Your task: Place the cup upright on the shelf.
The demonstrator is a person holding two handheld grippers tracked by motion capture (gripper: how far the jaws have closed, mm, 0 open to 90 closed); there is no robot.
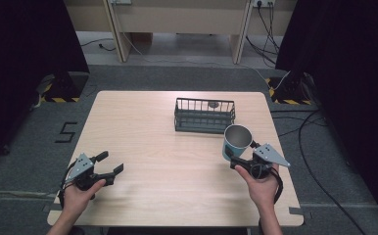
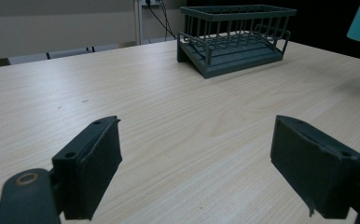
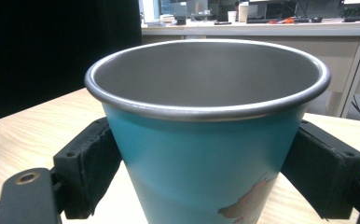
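Between our right gripper (image 1: 240, 155) jaws — teal cup (image 1: 236, 142) clamped upright, lifted off the table (image 1: 177, 161).
Wire basket (image 1: 204, 115) sits just ahead of it — likely the drop spot; our left gripper (image 1: 109, 164) idles spread wide, holding nothing.

High view: up above the near edge, looking forward and down over the whole table (image 1: 177, 161).
Left gripper view: low over the tabletop, facing the wire basket (image 2: 236, 39) across it.
Right gripper view: right up against the teal cup (image 3: 206, 140), facing it level.
Shared: basket and cup also sit in the high view.
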